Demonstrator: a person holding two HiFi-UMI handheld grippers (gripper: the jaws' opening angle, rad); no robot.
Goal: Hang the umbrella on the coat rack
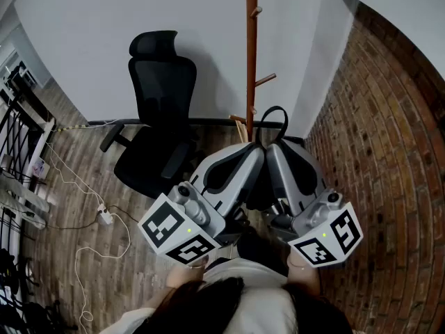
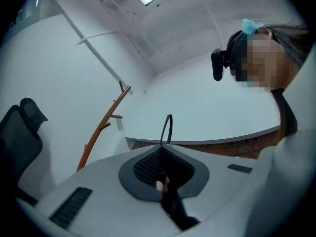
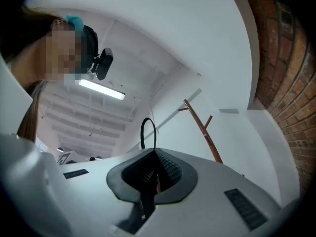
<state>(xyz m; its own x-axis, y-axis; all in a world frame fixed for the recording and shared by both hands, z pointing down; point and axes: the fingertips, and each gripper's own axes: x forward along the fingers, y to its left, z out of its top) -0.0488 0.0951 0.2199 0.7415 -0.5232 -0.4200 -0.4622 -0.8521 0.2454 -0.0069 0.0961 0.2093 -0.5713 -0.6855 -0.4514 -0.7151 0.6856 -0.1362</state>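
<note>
The black umbrella (image 1: 256,186) is clamped between my two grippers, which stand side by side and point up. Only its dark body and its strap loop (image 1: 272,121) show; the loop sticks out past the fingertips. My left gripper (image 1: 250,152) is shut on the umbrella (image 2: 167,181), with the loop (image 2: 168,127) rising above it. My right gripper (image 1: 277,150) is shut on the same umbrella (image 3: 148,181), below the loop (image 3: 147,131). The wooden coat rack (image 1: 250,54) stands just beyond, its pegs (image 1: 265,80) above the loop. The rack (image 2: 101,127) also shows in the left gripper view, and the rack (image 3: 202,130) in the right one.
A black office chair (image 1: 158,124) stands left of the rack against the white wall (image 1: 90,40). A brick wall (image 1: 389,138) runs along the right. Cables and a power strip (image 1: 104,218) lie on the wood floor, and a metal frame (image 1: 17,138) is at far left.
</note>
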